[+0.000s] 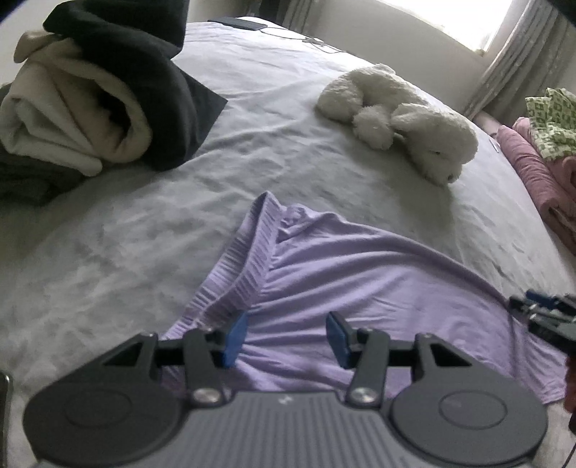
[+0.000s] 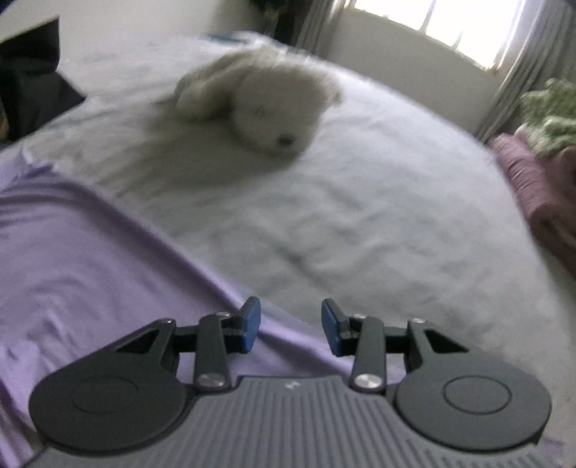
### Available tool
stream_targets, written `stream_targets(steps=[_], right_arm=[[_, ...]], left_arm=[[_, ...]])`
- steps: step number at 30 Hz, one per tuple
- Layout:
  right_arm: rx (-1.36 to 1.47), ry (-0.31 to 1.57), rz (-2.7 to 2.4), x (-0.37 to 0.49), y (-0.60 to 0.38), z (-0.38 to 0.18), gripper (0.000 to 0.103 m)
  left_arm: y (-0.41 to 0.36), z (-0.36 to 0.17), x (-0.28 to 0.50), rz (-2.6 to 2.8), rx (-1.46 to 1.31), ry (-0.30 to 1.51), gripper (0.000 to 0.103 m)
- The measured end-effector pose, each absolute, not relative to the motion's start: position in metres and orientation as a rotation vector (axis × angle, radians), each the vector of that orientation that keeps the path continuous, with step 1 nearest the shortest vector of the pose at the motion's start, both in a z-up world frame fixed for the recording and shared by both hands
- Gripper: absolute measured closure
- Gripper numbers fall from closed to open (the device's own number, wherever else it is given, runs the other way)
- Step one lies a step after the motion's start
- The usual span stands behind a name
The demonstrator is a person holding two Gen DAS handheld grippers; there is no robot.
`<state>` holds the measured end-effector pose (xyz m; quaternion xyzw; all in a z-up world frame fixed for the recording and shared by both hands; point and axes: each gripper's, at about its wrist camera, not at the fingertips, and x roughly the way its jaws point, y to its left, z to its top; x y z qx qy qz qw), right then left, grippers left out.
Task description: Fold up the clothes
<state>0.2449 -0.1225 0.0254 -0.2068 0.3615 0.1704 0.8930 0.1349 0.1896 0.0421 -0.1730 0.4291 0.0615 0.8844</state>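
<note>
Left gripper (image 1: 286, 338): jaws partly apart, blue pads clear of each other, nothing pinched between them — released. It hangs over the near part of the lilac garment; whether the tips brush the cloth I cannot tell.
Right gripper (image 2: 291, 325): jaws partly apart and empty — let go, not clenched. It sits above the right-hand hem of the garment, where lilac cloth meets bare sheet. In the left wrist view it shows only as a dark shape at the garment's right edge (image 1: 547, 316).
Lilac garment (image 1: 342, 288): spread on the bed near its front edge, wrinkled, with a ribbed band (image 1: 248, 259) folded up along its left side. In the right wrist view it fills the lower left (image 2: 90, 259).
Bed (image 1: 108, 244): pale creased sheet carrying everything.
Plush toy (image 1: 399, 118): white, lying toward the far right of the bed, well apart from the garment; blurred in the right wrist view (image 2: 259, 104).
Clothes pile (image 1: 90, 97): cream and black fabrics heaped at the far left corner.
Pink fabric (image 1: 536, 169): off the right edge of the bed, green patterned cloth (image 1: 550, 118) on top.
Window (image 1: 460, 21): bright, behind the far edge.
</note>
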Motion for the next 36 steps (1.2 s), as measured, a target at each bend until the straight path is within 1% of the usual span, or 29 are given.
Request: stream_targets(steps=[2,4,7,14,20,21,23,24,25,29,30,36], right_arm=[[-0.485,0.762,0.377,0.239,-0.113,0.021,0.063],[-0.461,0.79,0.464,0.24,-0.116,0.032,0.064],[-0.358,0.763,0.495,0.251,-0.128,0.05,0.064],[-0.341,0.808,0.488,0.281,-0.117,0.044,0.064],[-0.537,0.812,0.627,0.254,-0.092,0.031,0.065],[-0.545,0.816,0.631,0.255,-0.09,0.031,0.068],[-0.55,0.83,0.643,0.258,-0.085,0.03,0.081],[-0.566,0.826,0.643,0.258,-0.083,0.03,0.092],[-0.584,0.821,0.642,0.258,-0.08,0.029,0.098],[-0.602,0.785,0.605,0.259,-0.076,0.03,0.099],[-0.593,0.777,0.591,0.26,-0.076,0.03,0.101],[-0.62,0.756,0.499,0.266,-0.07,0.021,0.103]], left_arm=[[0.193,0.042,0.134,0.127,-0.376,0.895,0.053],[0.196,0.043,0.134,0.126,-0.392,0.898,0.053],[0.196,0.043,0.134,0.124,-0.397,0.9,0.053],[0.199,0.042,0.134,0.117,-0.422,0.903,0.053],[0.207,0.041,0.133,0.113,-0.471,0.902,0.055],[0.208,0.041,0.133,0.112,-0.477,0.901,0.055],[0.211,0.041,0.133,0.11,-0.492,0.895,0.056],[0.214,0.042,0.132,0.113,-0.502,0.887,0.056],[0.216,0.042,0.132,0.118,-0.511,0.878,0.057],[0.219,0.047,0.132,0.189,-0.431,0.844,0.057],[0.22,0.047,0.133,0.202,-0.419,0.842,0.057],[0.235,0.045,0.134,0.202,-0.477,0.841,0.059]])
